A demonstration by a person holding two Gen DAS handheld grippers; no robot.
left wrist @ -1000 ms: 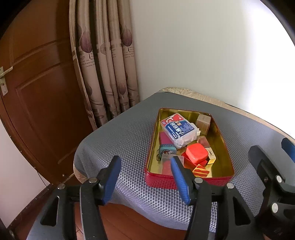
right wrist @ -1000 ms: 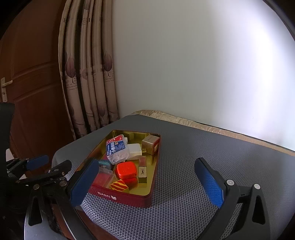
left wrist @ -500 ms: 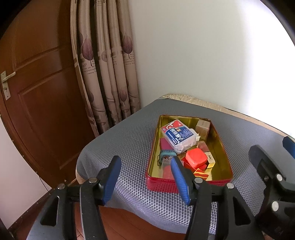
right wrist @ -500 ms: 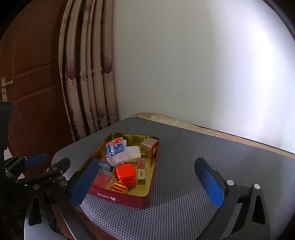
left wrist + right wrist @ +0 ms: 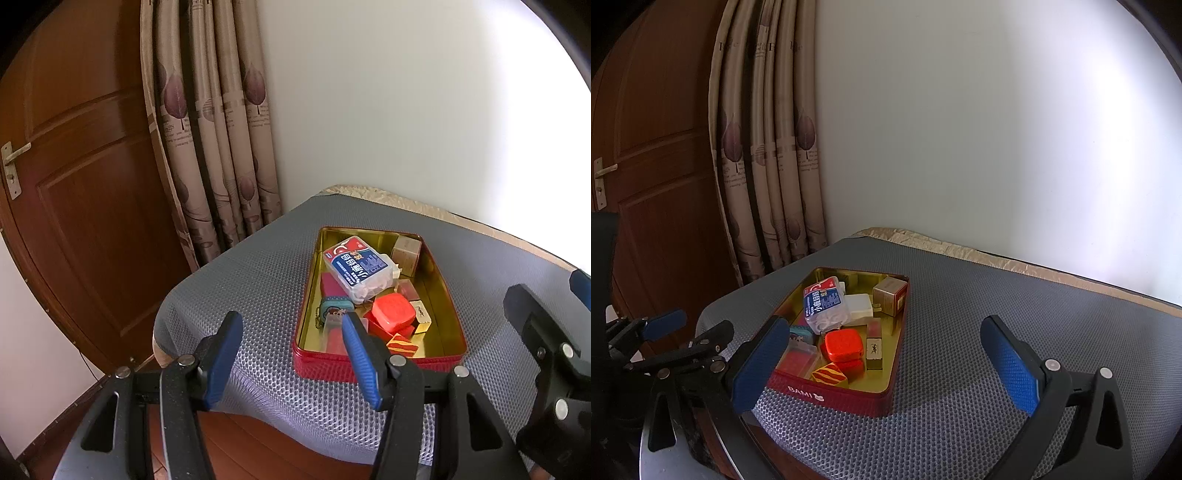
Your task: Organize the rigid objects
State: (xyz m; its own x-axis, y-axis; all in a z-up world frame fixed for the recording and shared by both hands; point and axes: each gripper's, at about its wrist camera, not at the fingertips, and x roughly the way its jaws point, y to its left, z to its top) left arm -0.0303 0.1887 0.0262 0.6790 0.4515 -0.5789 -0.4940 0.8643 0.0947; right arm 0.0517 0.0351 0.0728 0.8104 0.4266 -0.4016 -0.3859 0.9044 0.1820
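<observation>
A red tin with a gold inside (image 5: 448, 302) (image 5: 849, 397) sits on the grey mesh-covered table (image 5: 258, 273) (image 5: 979, 314). It holds several small things: a blue-and-white plastic box (image 5: 356, 267) (image 5: 823, 299), a red square case (image 5: 392, 313) (image 5: 844, 344), a brown cube box (image 5: 406, 252) (image 5: 891, 293), a striped red-yellow block (image 5: 402, 345) (image 5: 829, 373) and a mahjong tile (image 5: 874, 349). My left gripper (image 5: 291, 332) is open and empty, back from the tin's near-left corner. My right gripper (image 5: 882, 336) is open and empty, over the tin's near right side.
A brown wooden door (image 5: 74, 184) and patterned curtains (image 5: 214, 147) stand left of the table. A white wall (image 5: 997, 147) runs behind. The table's left edge drops to a wooden floor (image 5: 240, 443). The left gripper also shows at the left of the right wrist view (image 5: 665, 321).
Both grippers have drawn back and risen a little from the tin, which now looks smaller and lower in both views. Nothing in the tin has moved.
</observation>
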